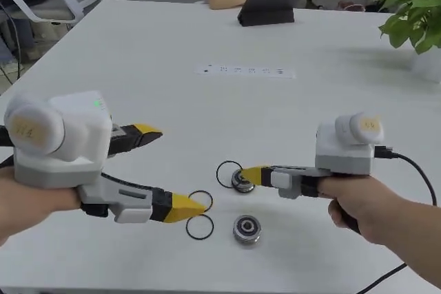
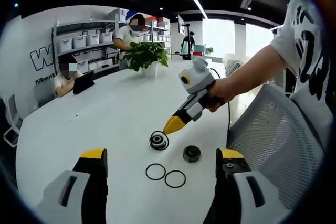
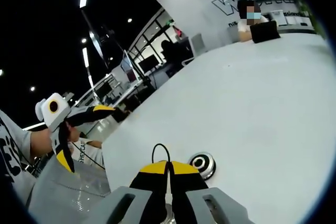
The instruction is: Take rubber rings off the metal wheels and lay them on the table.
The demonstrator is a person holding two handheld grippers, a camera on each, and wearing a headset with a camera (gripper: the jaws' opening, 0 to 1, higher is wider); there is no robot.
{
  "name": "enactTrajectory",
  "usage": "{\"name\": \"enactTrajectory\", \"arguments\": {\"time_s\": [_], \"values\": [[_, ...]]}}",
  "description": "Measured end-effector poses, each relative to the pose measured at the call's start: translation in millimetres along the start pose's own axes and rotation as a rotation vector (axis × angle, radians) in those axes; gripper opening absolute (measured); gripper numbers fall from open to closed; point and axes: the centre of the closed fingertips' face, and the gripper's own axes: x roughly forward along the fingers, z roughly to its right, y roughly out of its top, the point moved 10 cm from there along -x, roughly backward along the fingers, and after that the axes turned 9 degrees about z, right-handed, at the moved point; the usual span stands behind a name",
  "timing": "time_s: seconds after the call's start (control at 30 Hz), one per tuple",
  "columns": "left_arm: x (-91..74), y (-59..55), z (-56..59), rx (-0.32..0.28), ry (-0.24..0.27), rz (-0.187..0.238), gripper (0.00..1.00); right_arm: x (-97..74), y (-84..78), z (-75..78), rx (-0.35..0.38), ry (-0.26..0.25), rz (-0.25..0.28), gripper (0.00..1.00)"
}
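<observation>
Right gripper view: your right gripper (image 3: 168, 165) clamps the rubber ring (image 1: 218, 174) straight ahead, beside its metal wheel (image 1: 242, 182); left gripper (image 1: 181, 169) (jaws spread) sits farther off.

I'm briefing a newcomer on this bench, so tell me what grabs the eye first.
The right gripper, centre-right in the head view, is shut on a black rubber ring beside one metal wheel. The left gripper hangs wide open at left, its lower tip near two loose rings on the white table; a second wheel lies nearer the person.
</observation>
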Motion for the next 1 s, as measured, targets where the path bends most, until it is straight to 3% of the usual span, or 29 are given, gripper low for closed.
{"name": "enactTrajectory", "arguments": {"time_s": [1.0], "values": [[-11.5, -6.8, 0.2, -0.011, 0.018, -0.01, 0.83, 11.3, -23.6, 11.0, 0.061, -0.071, -0.127, 0.0]]}}
